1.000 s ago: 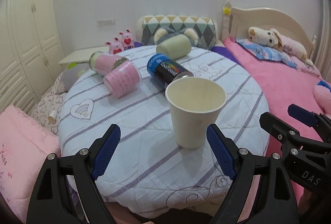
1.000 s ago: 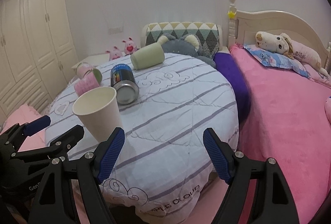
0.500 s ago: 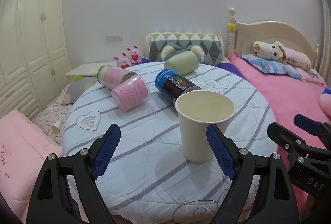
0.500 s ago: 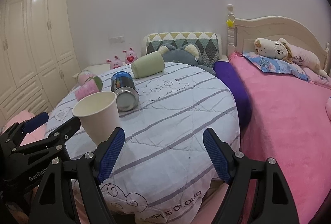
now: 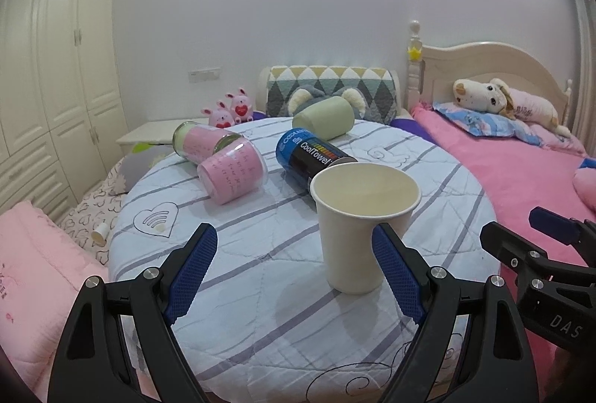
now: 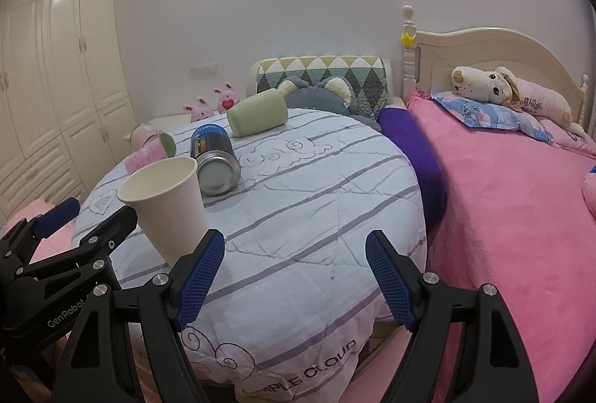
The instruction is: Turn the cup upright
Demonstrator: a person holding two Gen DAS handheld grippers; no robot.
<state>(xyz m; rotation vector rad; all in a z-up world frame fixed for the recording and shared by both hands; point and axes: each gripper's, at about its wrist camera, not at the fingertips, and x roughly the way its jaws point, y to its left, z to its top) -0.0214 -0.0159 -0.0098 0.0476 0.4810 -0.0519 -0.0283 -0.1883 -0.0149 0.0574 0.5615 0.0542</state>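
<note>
The left gripper (image 5: 294, 256) is spread wide and empty, and the right gripper (image 6: 296, 263) likewise gapes with nothing between its blue pads. The cream paper cup (image 5: 363, 222) stands upright, mouth up, on the round striped quilted table (image 5: 268, 306), just before the toppled blue can (image 5: 309, 155). The flip looks finished; next calls only for drawing both grippers clear without nudging the cup

The white paper cup's (image 6: 167, 205) base is hidden behind a blue-padded finger (image 6: 199, 276). The pink glass jar (image 6: 143, 157) sits mostly concealed behind that cup. Wall socket details are blurred.
</note>
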